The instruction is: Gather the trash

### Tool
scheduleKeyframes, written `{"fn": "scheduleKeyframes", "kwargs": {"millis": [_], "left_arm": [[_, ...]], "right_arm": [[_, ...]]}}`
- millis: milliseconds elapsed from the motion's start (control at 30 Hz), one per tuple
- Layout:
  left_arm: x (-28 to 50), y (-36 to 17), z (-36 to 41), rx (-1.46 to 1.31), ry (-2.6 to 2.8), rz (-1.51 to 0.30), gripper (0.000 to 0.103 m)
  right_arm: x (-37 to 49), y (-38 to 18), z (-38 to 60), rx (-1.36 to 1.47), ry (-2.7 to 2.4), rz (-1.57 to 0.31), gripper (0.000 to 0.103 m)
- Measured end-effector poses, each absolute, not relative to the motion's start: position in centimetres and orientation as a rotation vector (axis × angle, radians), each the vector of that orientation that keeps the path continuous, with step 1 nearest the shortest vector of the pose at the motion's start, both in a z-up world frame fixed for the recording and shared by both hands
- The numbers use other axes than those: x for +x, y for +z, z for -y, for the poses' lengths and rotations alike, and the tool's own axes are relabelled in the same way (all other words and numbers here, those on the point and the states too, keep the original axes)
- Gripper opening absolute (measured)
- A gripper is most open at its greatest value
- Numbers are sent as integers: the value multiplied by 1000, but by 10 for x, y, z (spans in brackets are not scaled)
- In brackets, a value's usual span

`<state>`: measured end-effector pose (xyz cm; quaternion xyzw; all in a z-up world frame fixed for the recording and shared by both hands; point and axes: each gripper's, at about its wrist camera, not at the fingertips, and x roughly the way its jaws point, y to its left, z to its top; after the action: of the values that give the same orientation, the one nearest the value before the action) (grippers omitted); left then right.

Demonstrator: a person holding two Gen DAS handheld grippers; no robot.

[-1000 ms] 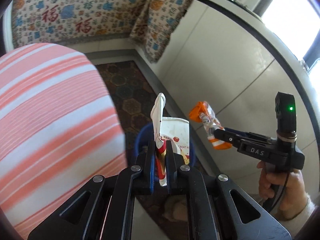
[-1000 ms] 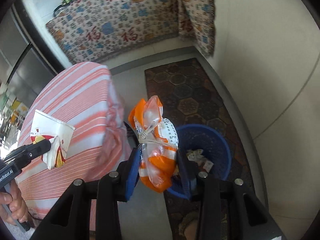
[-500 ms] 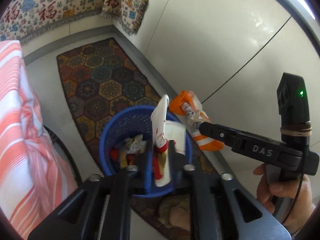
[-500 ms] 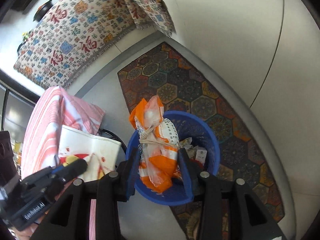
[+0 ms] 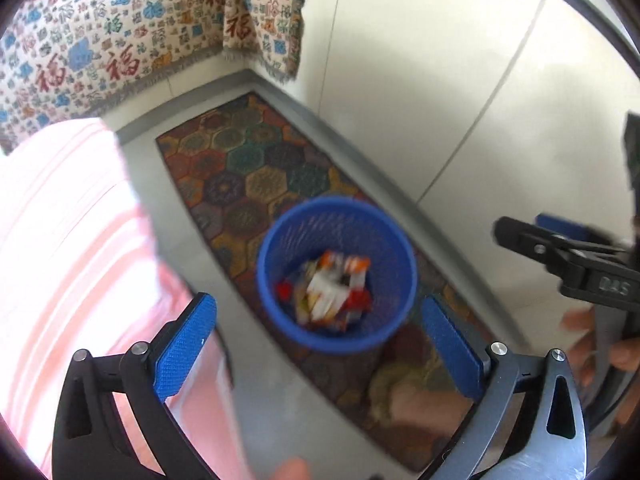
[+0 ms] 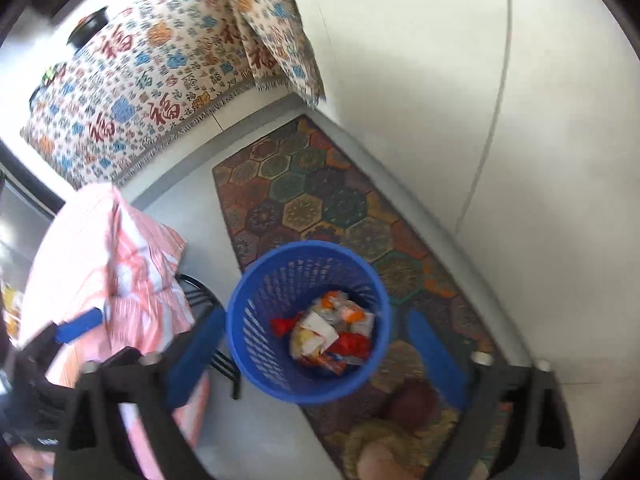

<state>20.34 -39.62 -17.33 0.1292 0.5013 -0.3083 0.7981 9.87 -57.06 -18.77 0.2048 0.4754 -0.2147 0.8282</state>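
1. The left gripper (image 5: pixel 320 332) points down at the floor; its jaws are opening and stand wide apart; nothing is between its blue pads (image 5: pixel 184 346).
2. The right gripper (image 6: pixel 316 354) points down too; its jaws are opening, wide apart, with nothing pinched between them; it looks blurry.
3. Under both grippers stands a blue basket (image 6: pixel 256 344) with holes in its wall; it stands upright on a rug (image 6: pixel 316 200) with many colours.
4. The trash (image 6: pixel 330 336) lies at the bottom of the basket; it is a heap of wrappers in white, orange and red; the left view shows the same heap, smeared.
5. The rug lies on the grey floor (image 5: pixel 256 332), along a white wall (image 6: pixel 460 100).
6. A pink and white striped cloth (image 5: pixel 68 248) hangs just beside the basket.
7. A cloth with red signs and blue and orange shapes (image 6: pixel 160 76) hangs at the back.
8. In the left view the right gripper shows at the right edge, with a hand (image 5: pixel 600 344) under it; a bit of foot shows on the rug near the bottom.
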Motion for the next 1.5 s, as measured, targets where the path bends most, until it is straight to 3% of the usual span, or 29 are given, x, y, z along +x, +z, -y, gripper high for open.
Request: {"fn": "scheduleKeyframes", "kwargs": {"millis": [233,500,1500], "left_arm": [[127,-133,359,324,-645,-976,102],[98,-98,342,299,-611,-940,102],[108,-89,340,236,-545,-921,102]], "right_arm": [[21,-137,502,346,-513,-1025,103],[-31,-103,454,322,-517,-967,103],[-25,-77,427,257,-496,-922,103]]}}
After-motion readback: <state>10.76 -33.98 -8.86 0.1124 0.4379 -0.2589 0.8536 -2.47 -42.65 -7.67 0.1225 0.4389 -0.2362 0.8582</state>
